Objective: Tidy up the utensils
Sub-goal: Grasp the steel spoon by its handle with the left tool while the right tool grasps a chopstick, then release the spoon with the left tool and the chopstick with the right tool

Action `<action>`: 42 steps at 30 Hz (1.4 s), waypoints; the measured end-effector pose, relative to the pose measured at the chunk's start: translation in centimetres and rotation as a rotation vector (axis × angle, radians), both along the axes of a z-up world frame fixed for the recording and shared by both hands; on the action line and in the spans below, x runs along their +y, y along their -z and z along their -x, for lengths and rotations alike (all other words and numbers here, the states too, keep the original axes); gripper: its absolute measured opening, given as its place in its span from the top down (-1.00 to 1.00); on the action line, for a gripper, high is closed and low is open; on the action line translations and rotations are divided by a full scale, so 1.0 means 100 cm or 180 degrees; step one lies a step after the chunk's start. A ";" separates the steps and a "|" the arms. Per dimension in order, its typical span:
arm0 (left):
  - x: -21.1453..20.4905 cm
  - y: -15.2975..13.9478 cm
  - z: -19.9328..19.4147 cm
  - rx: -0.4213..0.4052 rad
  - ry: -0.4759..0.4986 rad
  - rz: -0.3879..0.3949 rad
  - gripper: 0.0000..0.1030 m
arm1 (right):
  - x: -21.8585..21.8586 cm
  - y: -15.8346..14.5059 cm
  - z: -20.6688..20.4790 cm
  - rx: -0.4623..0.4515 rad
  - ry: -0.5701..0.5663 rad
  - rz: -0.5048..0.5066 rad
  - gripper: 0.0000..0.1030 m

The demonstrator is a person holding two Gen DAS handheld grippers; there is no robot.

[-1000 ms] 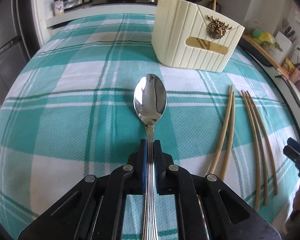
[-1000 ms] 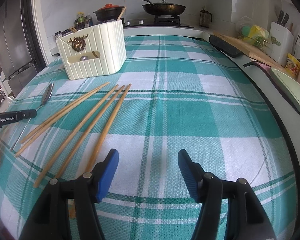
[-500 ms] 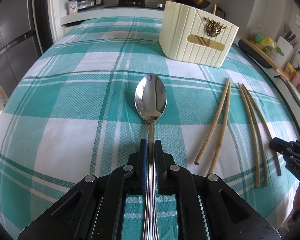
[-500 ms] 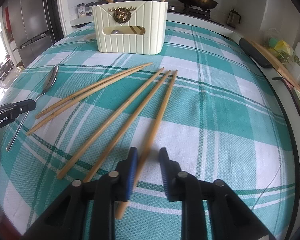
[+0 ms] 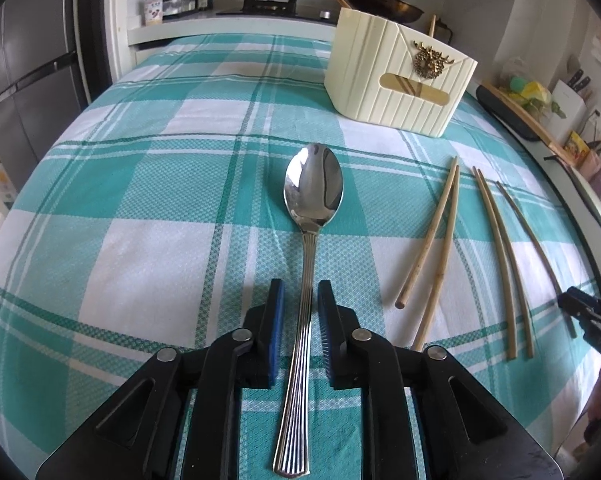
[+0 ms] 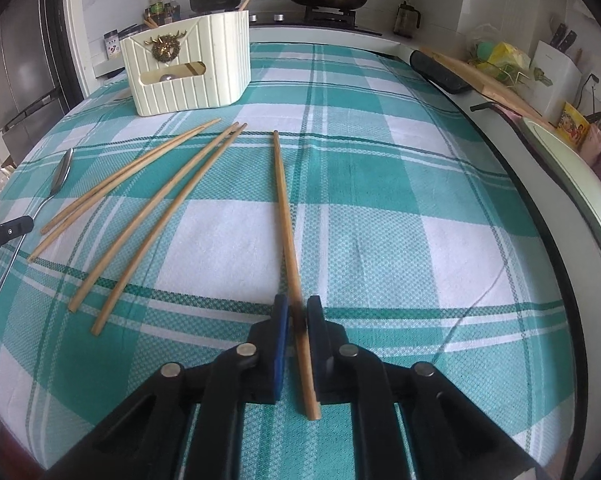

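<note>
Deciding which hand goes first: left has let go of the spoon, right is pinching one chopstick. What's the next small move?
Probably lift the right gripper and carry its chopstick toward the cream holder. It is clamped near its end, apart from the other four, while the left gripper stands open around the spoon.

Steel spoon (image 5: 313, 196) lies bowl-up beside five scattered wooden chopsticks (image 6: 140, 184).
</note>
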State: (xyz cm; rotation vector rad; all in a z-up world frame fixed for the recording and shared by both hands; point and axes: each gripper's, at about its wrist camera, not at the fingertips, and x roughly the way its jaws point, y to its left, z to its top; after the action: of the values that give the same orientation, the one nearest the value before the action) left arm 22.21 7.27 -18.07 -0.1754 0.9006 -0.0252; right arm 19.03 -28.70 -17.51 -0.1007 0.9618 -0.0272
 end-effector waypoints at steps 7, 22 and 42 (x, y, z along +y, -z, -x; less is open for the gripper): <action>0.000 0.003 0.000 0.0056 0.0030 -0.0208 -0.66 | 0.012 0.006 -0.006 -0.0017 -0.0111 0.0094 -0.20; -0.017 0.010 -0.005 0.0171 0.0252 -0.0519 -0.99 | 0.008 0.011 -0.006 -0.0174 -0.0070 -0.0029 -0.28; -0.002 0.000 -0.006 0.0219 0.0454 -0.0272 -0.98 | 0.008 0.012 -0.006 -0.0176 -0.0073 -0.0032 -0.28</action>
State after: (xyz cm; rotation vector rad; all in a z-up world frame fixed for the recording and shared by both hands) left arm 22.78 7.04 -18.06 -0.0325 0.9796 -0.1137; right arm 19.62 -27.90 -18.68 -0.1011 0.9055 -0.0039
